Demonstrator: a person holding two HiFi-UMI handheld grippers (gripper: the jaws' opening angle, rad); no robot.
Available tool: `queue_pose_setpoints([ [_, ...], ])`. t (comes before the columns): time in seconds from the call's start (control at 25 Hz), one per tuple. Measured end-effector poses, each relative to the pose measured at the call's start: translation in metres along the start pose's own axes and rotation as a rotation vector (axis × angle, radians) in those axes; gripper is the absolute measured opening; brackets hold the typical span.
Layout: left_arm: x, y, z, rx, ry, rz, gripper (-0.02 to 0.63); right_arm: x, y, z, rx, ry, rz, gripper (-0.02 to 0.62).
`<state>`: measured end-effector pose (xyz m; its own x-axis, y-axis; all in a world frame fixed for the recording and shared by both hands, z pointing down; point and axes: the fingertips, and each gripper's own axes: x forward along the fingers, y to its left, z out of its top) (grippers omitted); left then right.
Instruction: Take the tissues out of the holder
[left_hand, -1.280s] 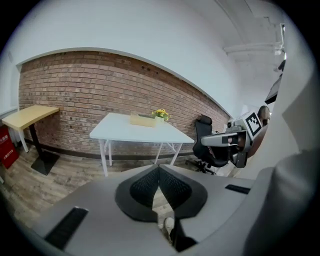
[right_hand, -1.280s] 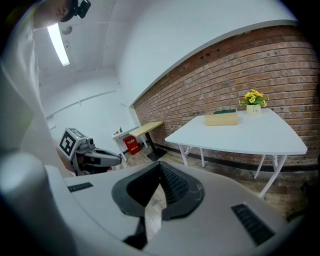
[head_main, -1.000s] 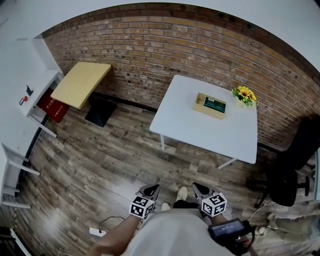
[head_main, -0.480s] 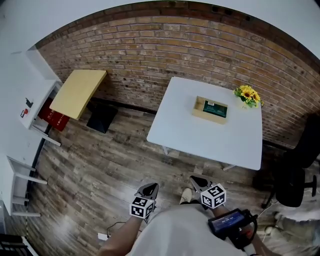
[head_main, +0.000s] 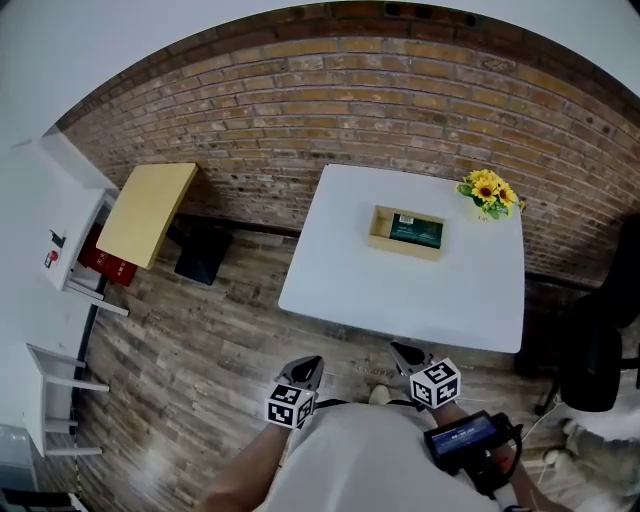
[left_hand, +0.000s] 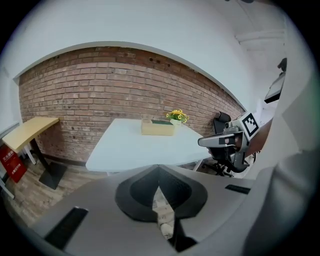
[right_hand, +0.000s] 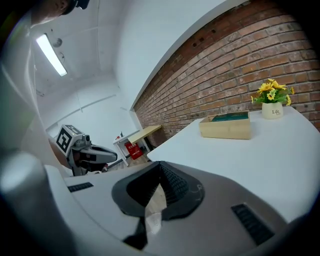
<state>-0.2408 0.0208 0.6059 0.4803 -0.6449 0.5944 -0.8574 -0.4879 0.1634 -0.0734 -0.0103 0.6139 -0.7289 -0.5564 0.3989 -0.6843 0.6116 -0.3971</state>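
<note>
A shallow, light wooden holder (head_main: 380, 228), rectangular and open at the top, sits flat on the white bench (head_main: 400, 300), in its far half and well apart from every edge. Inside it a dark green pack of tissues (head_main: 417, 232) lies flat, filling the right part of the holder. The left part shows bare wood.

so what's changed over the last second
The person has walked closer to the white table, bringing the left gripper and right gripper nearer its edge. Both stay shut and empty. The tissue holder sits untouched beside the flowers.
</note>
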Motion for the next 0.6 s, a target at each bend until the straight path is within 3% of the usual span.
queue_pose_setpoints([
  [0.28,0.04,0.01,0.035,0.063,0.024,-0.07,0.008,0.002,-0.034,0.01,0.056,-0.026,-0.076,0.006],
  [0.6,0.093,0.032,0.068,0.141,0.057,-0.212,0.008,0.02,-0.062,0.028,0.12,-0.065,-0.213,0.006],
])
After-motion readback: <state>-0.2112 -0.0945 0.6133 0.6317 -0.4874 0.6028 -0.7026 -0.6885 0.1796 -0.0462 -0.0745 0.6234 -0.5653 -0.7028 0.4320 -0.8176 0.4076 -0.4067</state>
